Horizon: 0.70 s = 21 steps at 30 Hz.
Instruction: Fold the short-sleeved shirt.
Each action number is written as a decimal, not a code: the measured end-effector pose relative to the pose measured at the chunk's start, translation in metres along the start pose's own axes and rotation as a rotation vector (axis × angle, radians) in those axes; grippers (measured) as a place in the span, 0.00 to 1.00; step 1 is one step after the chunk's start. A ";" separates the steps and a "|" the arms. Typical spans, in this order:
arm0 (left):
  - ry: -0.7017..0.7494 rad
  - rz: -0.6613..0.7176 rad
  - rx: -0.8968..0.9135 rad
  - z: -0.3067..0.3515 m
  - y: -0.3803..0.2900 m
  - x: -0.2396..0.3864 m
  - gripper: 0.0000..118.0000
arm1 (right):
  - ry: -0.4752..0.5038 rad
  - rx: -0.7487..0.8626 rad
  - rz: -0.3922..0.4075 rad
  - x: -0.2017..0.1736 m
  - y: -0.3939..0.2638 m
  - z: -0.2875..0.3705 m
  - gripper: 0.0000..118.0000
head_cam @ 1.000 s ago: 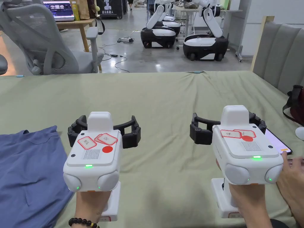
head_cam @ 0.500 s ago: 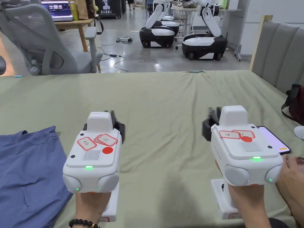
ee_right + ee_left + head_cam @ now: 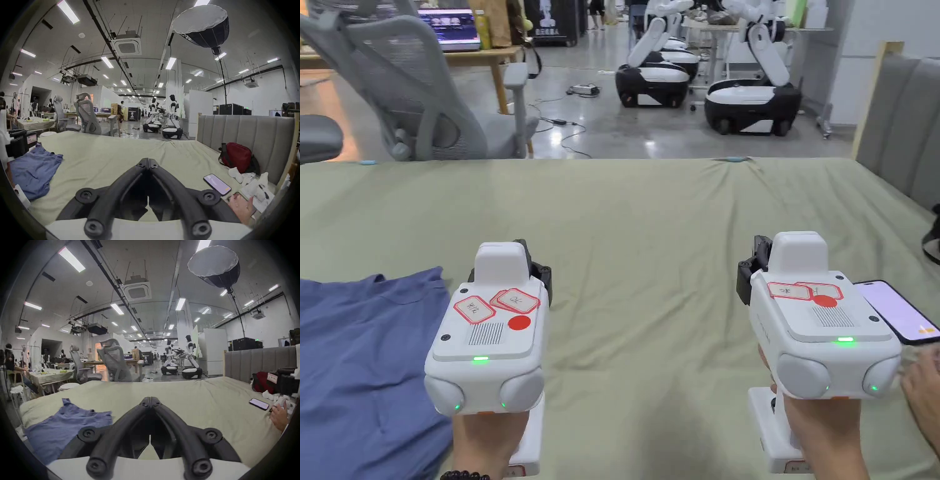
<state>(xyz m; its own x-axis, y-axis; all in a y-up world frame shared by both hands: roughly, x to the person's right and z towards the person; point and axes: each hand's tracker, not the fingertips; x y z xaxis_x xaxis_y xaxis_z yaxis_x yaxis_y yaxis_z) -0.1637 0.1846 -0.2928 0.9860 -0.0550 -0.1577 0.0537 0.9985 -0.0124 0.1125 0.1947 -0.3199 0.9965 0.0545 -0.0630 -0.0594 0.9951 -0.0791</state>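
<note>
A blue short-sleeved shirt [image 3: 359, 362] lies crumpled on the green bed sheet [image 3: 650, 237] at the near left; it also appears in the left gripper view [image 3: 65, 423] and the right gripper view [image 3: 34, 170]. My left gripper [image 3: 528, 256] hovers just right of the shirt, apart from it, jaws shut on nothing [image 3: 150, 400]. My right gripper [image 3: 756, 256] is held level with it over bare sheet, also shut and empty [image 3: 148, 160].
A phone [image 3: 900, 310] lies on the sheet by the right gripper, with another hand [image 3: 925, 387] near it. A red bag [image 3: 237, 156] and white cloths [image 3: 253, 183] rest against the grey headboard [image 3: 243, 129]. Office chairs [image 3: 419, 94] and wheeled robots [image 3: 750, 94] stand beyond the bed.
Both grippers went from wide open to shut, empty. The head camera has shifted, so the scene sits slightly lower and to the right.
</note>
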 end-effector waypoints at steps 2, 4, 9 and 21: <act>0.074 -0.008 0.013 0.005 0.001 -0.031 0.00 | 0.036 0.015 0.018 -0.027 0.002 -0.004 0.00; 0.154 0.009 0.003 0.014 0.001 -0.066 0.00 | 0.116 0.023 0.025 -0.058 0.004 -0.009 0.00; 0.337 0.027 -0.008 0.051 -0.004 -0.144 0.00 | 0.327 0.028 0.052 -0.149 0.007 -0.012 0.00; 0.415 -0.007 -0.089 0.071 -0.014 -0.199 0.00 | 0.490 0.039 0.056 -0.227 0.007 -0.007 0.00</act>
<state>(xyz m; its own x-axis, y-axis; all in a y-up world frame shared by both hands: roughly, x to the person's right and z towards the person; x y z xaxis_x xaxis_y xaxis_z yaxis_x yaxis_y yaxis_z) -0.3492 0.1818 -0.1907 0.8374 -0.0767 -0.5412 0.0284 0.9949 -0.0972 -0.1144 0.1890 -0.3131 0.8466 0.0723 -0.5273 -0.1006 0.9946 -0.0251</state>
